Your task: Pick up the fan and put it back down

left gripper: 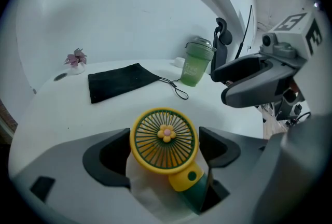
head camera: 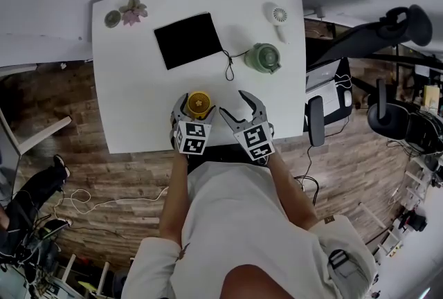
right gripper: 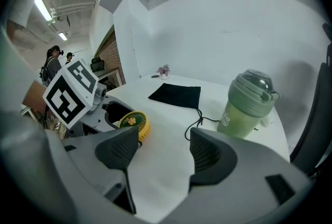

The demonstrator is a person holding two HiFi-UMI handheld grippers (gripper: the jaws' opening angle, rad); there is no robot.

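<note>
Your left gripper point(head camera: 197, 107) is pinching the small yellow handheld fan with the dark green grille and flower-shaped hub point(left gripper: 164, 140); its two grey jaws press against opposite sides of the fan's round rim, and the green handle points back toward your hand; the fan sits at the near edge of the white rectangular table point(head camera: 131, 97), face turned upward, though you cannot tell from these views whether it rests on the tabletop or hangs just above it. Your right gripper point(right gripper: 163, 140) hovers just beside the left one, to its right, with its jaws spread apart and only bare table between them; its tips point toward the table's far side. Farther back on the table lies a flat black fabric pouch point(head camera: 188, 39) with a thin black drawstring point(head camera: 228, 62) trailing toward a pale green lidded plastic cup point(head camera: 263, 58); beyond the cup lies a small white handheld fan point(head camera: 278, 16); a tiny pink-leaved potted plant point(head camera: 132, 12) stands at the far left corner.
</note>
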